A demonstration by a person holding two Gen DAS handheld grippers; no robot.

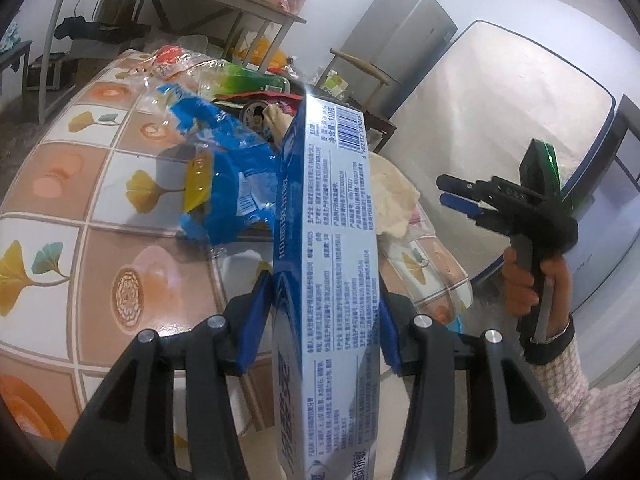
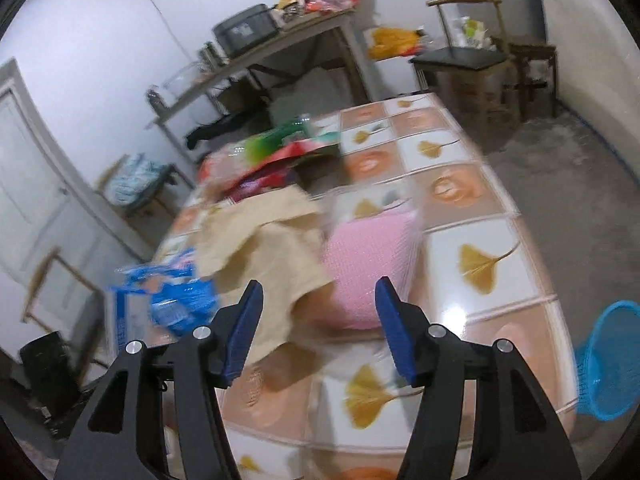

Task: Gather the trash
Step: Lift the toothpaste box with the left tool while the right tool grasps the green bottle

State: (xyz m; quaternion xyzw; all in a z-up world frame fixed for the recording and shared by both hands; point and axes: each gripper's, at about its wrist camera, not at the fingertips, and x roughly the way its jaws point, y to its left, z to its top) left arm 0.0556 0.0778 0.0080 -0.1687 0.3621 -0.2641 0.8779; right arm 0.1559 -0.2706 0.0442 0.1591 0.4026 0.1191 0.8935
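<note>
My left gripper is shut on a long blue-and-white toothpaste box, which stands on edge between the blue pads and reaches far forward over the table. Behind the box lie a crumpled blue plastic wrapper, a can and a green bottle. My right gripper is open, nothing between its pads, above a beige cloth and a pink cloth. In the left wrist view a hand holds the right gripper off the table's right side.
The table wears a tiled cloth with leaf prints. A blue mesh basket stands on the floor by its right edge. A cream cloth lies near that edge. A metal shelf, a chair and a mattress ring the table.
</note>
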